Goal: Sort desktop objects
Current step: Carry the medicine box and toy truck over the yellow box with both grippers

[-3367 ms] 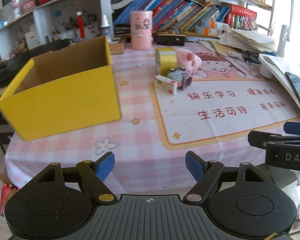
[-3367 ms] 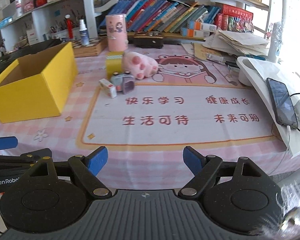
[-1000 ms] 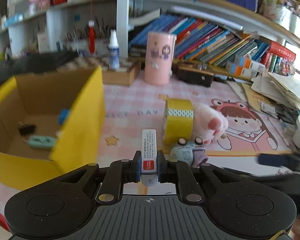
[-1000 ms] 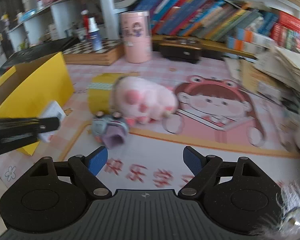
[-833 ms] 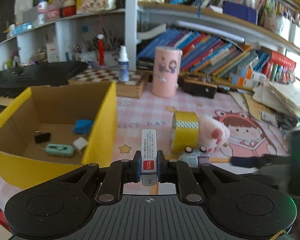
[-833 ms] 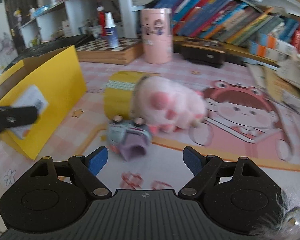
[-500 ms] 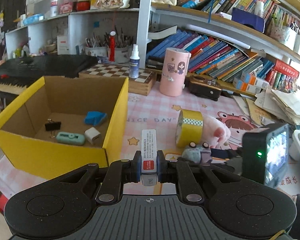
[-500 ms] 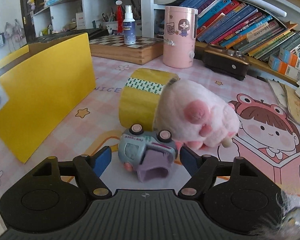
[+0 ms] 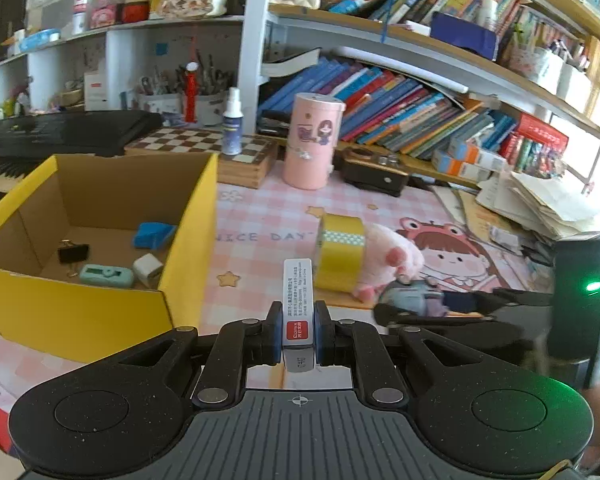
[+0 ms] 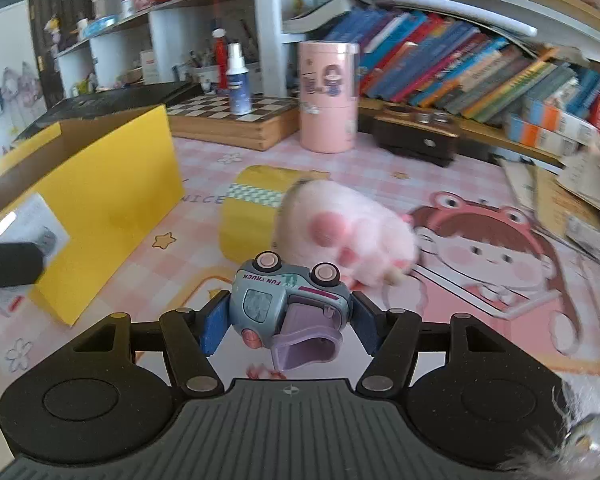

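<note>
My left gripper (image 9: 297, 332) is shut on a small white staple box (image 9: 298, 300) with a red label, held above the table just right of the yellow cardboard box (image 9: 188, 248). That box holds a blue item (image 9: 153, 234), a binder clip (image 9: 73, 253), a mint green item (image 9: 106, 275) and a white cube (image 9: 148, 269). My right gripper (image 10: 287, 320) is shut on a blue-grey toy truck (image 10: 286, 300) lying on its side on the mat. Just behind it lie a pink plush paw (image 10: 342, 236) and a yellow tape roll (image 10: 252, 210).
A pink cylinder (image 9: 314, 146), a spray bottle (image 9: 231, 128) on a chessboard box (image 9: 220, 152), and a dark case (image 9: 376, 170) stand at the back under bookshelves. Paper stacks (image 9: 540, 200) lie at the right. The yellow box also shows in the right wrist view (image 10: 112, 208).
My right gripper has closed its jaws onto the toy truck. My left gripper has risen and drawn back with the staple box, so the inside of the yellow box now shows.
</note>
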Available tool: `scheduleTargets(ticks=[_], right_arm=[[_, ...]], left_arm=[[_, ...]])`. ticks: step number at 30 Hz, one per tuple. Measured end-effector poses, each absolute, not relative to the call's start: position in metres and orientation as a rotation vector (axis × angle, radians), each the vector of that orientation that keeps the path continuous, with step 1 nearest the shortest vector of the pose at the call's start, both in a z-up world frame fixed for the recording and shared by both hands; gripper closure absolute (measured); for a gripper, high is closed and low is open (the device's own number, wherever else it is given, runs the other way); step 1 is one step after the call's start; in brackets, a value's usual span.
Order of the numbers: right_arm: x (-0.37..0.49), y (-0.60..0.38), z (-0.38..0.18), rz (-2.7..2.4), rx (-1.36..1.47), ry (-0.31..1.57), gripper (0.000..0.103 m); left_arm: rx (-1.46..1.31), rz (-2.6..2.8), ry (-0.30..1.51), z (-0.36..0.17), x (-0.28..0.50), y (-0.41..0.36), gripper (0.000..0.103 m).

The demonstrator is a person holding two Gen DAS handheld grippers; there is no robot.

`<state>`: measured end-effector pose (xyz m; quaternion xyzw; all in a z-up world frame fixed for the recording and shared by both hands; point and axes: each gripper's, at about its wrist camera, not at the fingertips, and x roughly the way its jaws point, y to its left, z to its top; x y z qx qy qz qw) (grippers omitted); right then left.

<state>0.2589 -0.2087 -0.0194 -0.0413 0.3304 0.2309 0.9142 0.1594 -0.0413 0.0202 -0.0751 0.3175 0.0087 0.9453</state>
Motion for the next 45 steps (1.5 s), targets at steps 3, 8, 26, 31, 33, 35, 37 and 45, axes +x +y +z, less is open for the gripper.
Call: scheduleTargets(ticks=[3, 8, 26, 31, 33, 35, 37, 45], right_arm=[[0.247, -0.224, -0.008, 0.446, -0.047, 0.702, 0.042], [0.222, -0.242, 0.007, 0.408, 0.017, 0.706, 0.042], [0.133, -0.223, 0.028, 0.332, 0.061, 0.725, 0.042], [0.106, -0.199, 0.030, 0.325, 0.054, 0.735, 0.042], [0.094, -0.188, 0.031, 0.327, 0.044, 0.736, 0.042], [0.082, -0.177, 0.032, 0.329, 0.033, 0.736, 0.042], [0.069, -0.165, 0.032, 0.336, 0.022, 0.742, 0.042], [0.021, -0.125, 0.026, 0.359, -0.004, 0.774, 0.042]], left_arm=[[-0.157, -0.009, 0.651, 0.021, 0.157, -0.046, 0.090], [-0.143, -0.064, 0.665, 0.021, 0.153, -0.054, 0.090], [-0.101, -0.131, 0.675, 0.022, 0.100, -0.031, 0.090], [-0.088, -0.138, 0.668, 0.023, 0.077, -0.010, 0.090], [-0.094, -0.143, 0.678, 0.022, 0.066, 0.001, 0.090], [-0.099, -0.147, 0.686, 0.021, 0.055, 0.011, 0.090], [-0.101, -0.148, 0.690, 0.020, 0.043, 0.022, 0.090], [-0.084, -0.157, 0.710, 0.016, 0.000, 0.053, 0.090]])
